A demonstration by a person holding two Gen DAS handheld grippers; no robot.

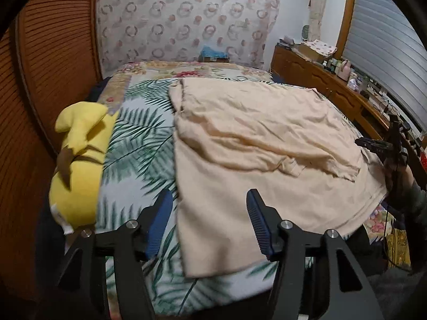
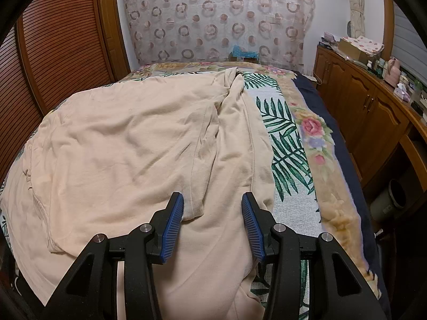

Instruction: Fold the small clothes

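A pale peach garment (image 1: 253,146) lies spread and creased on the bed, one part folded over onto the rest. My left gripper (image 1: 210,197) hovers open above its near left edge; that edge runs between the blue pads (image 1: 160,221) without touching them. In the right wrist view the same garment (image 2: 120,138) covers the left and middle of the bed. There my right gripper (image 2: 212,200) stands open over a long fold near the garment's right edge, and nothing is pinched. From the left wrist view the right gripper (image 1: 373,144) shows small at the garment's far right side.
The bed carries a palm-leaf blanket (image 2: 283,144) with a floral border. A yellow plush toy (image 1: 80,160) lies along the bed's left side. Louvred wooden doors (image 2: 61,34) stand left, a wooden dresser (image 2: 373,106) with small items right, a bin (image 2: 392,200) beneath. A person's sleeve (image 1: 416,200) shows.
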